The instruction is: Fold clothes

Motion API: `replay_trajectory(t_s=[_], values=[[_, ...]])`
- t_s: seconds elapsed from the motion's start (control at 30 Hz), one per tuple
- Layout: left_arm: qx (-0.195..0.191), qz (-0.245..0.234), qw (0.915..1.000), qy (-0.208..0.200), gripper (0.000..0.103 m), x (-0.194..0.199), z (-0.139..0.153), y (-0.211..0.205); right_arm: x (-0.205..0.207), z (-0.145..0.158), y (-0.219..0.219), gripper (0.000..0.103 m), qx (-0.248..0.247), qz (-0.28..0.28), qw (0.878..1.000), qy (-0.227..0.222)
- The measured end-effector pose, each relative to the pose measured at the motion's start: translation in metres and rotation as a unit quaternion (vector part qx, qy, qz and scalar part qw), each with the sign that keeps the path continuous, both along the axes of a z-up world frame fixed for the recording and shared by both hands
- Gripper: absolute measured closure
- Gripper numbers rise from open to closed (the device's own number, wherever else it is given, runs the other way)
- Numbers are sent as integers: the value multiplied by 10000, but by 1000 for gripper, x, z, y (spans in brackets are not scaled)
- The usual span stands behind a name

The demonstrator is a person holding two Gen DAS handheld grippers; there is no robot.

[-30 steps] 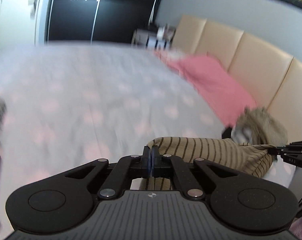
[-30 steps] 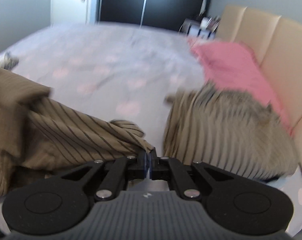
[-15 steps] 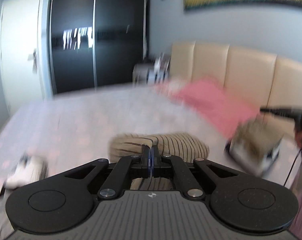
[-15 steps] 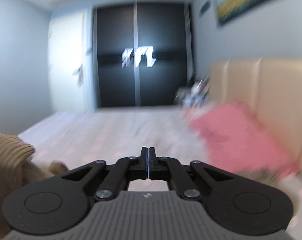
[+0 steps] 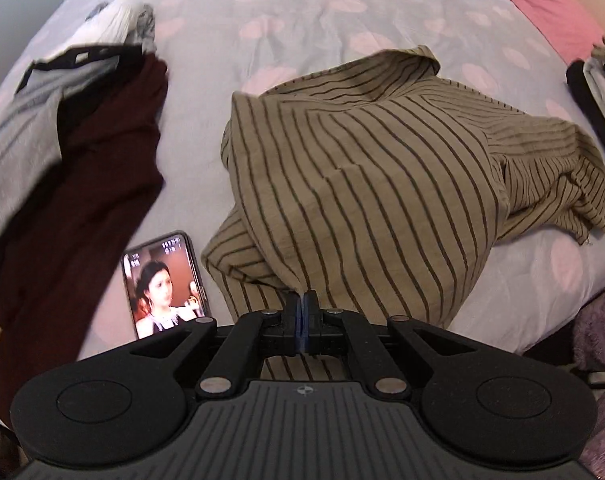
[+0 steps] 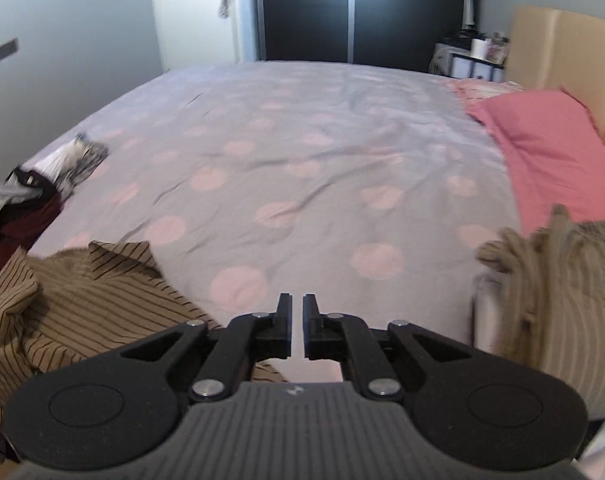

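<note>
Striped tan shirt: 1, rumpled on my dotted bedsheet, hem pinched in my left gripper. Right gripper: jaws just parting, empty, shirt beside it.

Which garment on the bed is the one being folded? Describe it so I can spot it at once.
Start from the grey bedspread with pink dots. Near its front edge, right of the phone, lies the tan shirt, pinched in the left tongs. Thin dark stripes set it apart from the plain maroon garment to its left.

Black left gripper, ribbed grey housing, silver screws, round side discs, matching right gripper
</note>
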State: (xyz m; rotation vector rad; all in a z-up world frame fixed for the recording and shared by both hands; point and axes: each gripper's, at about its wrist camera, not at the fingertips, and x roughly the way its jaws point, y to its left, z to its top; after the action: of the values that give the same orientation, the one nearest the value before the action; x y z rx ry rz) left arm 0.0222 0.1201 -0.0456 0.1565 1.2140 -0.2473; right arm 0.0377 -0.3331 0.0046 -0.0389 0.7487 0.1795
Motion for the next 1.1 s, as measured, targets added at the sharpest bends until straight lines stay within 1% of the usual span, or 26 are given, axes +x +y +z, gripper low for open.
replay_trajectory(t_s=[0.03, 0.07, 0.1, 0.13, 0.17, 0.23, 0.3, 0.37, 0.43, 0.47, 0.53, 0.57, 0.6, 0.7, 0.77, 0.83, 0.87, 0.9, 0.93, 0.97, 1.07, 1.1], values=[[-34, 46, 10000, -32, 102, 2, 4, 1, 3, -2, 7, 92, -26, 86, 10000, 29], [-65, 81, 9999, -59, 100, 2, 7, 3, 6, -4, 14, 85, -53, 172, 9998, 58], [-81, 129, 9998, -106, 99, 2, 12, 4, 9, -6, 21, 82, -79, 259, 9996, 87], [-86, 189, 9996, -185, 92, 0, 18, 6, 12, -8, 28, 76, -105, 345, 9993, 117], [-110, 235, 9993, -284, 87, 1, 24, 5, 15, -11, 34, 76, -44, 431, 9989, 191], [-238, 268, 9980, -526, 83, -3, 34, 11, 20, -17, 49, 76, 108, 632, 9973, 352], [-467, 259, 9960, -723, 79, 0, 44, 6, 24, -24, 66, 76, 289, 860, 9945, 526], [-738, 249, 9933, -849, 65, 6, 51, -1, 27, -31, 85, 71, 448, 1160, 9900, 667], [-1025, 228, 9906, -875, 57, 15, 50, -10, 29, -36, 108, 68, 486, 1464, 9849, 788], [-1116, 215, 9896, -881, 56, 19, 48, -16, 30, -39, 120, 67, 504, 1615, 9819, 849], [-1181, 209, 9886, -911, 54, 25, 41, -31, 29, -42, 141, 64, 312, 1867, 9779, 886], [-1156, 179, 9886, -947, 51, 27, 36, -41, 27, -43, 150, 61, 203, 1975, 9761, 879], [-1091, 110, 9890, -989, 50, 28, 31, -52, 27, -44, 157, 61, 170, 2052, 9746, 881], [-938, -108, 9902, -1033, 50, 28, 14, -79, 29, -46, 173, 57, 201, 2249, 9697, 937], [-897, -100, 9910, -988, 49, 29, 4, -89, 29, -47, 181, 55, 156, 2372, 9666, 959], [-838, -53, 9921, -932, 49, 29, -6, -95, 29, -50, 187, 53, -72, 2434, 9656, 912], [-794, -34, 9925, -932, 50, 29, -10, -95, 30, -51, 189, 53, -112, 2449, 9651, 918], [-750, -15, 9928, -931, 52, 29, -14, -95, 31, -52, 191, 53, -152, 2463, 9646, 925], [-709, 7, 9932, -927, 65, 29, -17, -95, 32, -53, 193, 53, -192, 2477, 9641, 931], [-685, 49, 9935, -903, 81, 30, -19, -93, 33, -54, 195, 52, -180, 2496, 9636, 937], [-668, 97, 9945, -802, 100, 27, -21, -81, 35, -53, 202, 52, -59, 2611, 9607, 938], [-673, 111, 9946, -780, 101, 25, -22, -77, 36, -53, 204, 52, -11, 2651, 9597, 936]])
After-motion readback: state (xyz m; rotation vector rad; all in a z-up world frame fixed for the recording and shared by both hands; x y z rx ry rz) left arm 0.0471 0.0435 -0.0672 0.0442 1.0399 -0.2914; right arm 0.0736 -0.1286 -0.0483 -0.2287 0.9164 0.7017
